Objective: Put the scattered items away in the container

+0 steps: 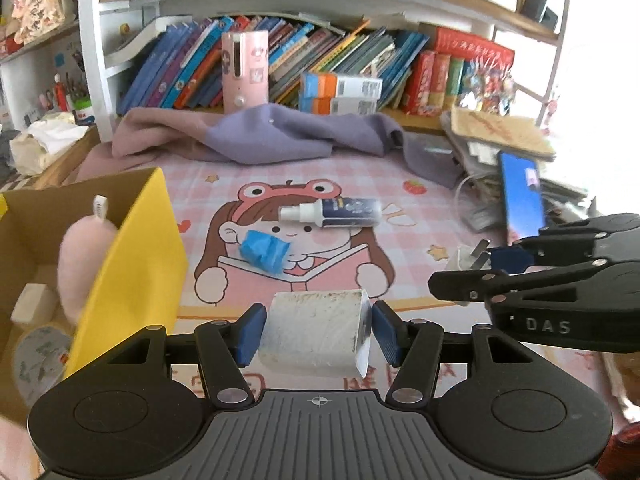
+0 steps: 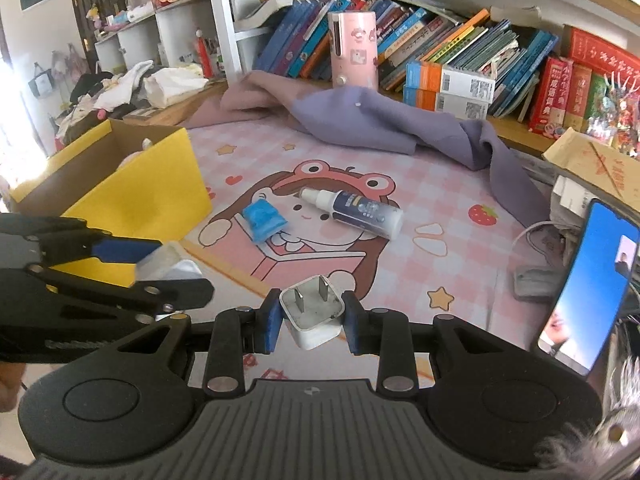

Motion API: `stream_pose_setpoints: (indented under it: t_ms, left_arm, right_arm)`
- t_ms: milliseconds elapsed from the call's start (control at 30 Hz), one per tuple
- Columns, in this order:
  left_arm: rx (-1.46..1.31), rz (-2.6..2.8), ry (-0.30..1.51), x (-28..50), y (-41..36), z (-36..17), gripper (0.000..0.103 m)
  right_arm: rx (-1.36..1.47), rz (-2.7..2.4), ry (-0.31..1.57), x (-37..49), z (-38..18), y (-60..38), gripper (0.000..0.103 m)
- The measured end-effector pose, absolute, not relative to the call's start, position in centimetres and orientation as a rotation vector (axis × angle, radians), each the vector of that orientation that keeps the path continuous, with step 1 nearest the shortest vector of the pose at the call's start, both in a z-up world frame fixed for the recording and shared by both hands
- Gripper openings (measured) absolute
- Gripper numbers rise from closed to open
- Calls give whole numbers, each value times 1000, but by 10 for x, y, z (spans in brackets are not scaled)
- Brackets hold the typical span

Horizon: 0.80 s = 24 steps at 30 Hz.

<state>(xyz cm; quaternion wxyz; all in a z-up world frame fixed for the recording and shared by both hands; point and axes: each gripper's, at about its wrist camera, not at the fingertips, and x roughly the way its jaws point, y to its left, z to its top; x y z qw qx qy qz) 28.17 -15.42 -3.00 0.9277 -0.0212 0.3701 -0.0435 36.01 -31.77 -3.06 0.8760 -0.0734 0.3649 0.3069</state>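
1. A desk covered by a pink checked mat [image 1: 420, 216] with a cartoon girl in a frog hat sits below shelves of slanted books [image 2: 460, 48]; a purple cloth [image 1: 280, 136] is bunched along the back.
2. The left gripper [image 1: 318, 332] is clamped on a white tissue pack [image 1: 316, 332], blue pads pressed against both of its sides, the pack lifted clear of the mat.
3. The right gripper [image 2: 310, 320] is pinched tight on a white charger plug [image 2: 314, 312], its two metal prongs pointing away from the camera.
4. The two grippers hang side by side; each shows at the edge of the other's view.
5. Just left of the left gripper stands the yellow cardboard box [image 1: 132, 264], open at the top, with a pink plush toy [image 1: 82, 264] poking out of it.
6. Farther out on the mat lie a crumpled blue mask [image 2: 264, 220] and a spray bottle [image 2: 356, 210] on its side, close together, well apart from the box.
7. At the right edge a phone [image 2: 588, 284] with a lit screen leans by a stack of papers [image 1: 504, 136].
8. A pink cylinder [image 1: 245, 72] stands before the books.
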Motion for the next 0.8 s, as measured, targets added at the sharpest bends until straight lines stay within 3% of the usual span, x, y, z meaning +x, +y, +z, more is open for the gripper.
stream_pose_setpoints:
  t_ms: [400,800]
  left_arm:
    - [-93,-163,643,223,-125,12,57]
    - [-74,-216,614,151,-71,18,57]
  right_arm:
    - [-136,557,678,296,7,-311,29]
    - [-111,456,630,207,23,-267,29]
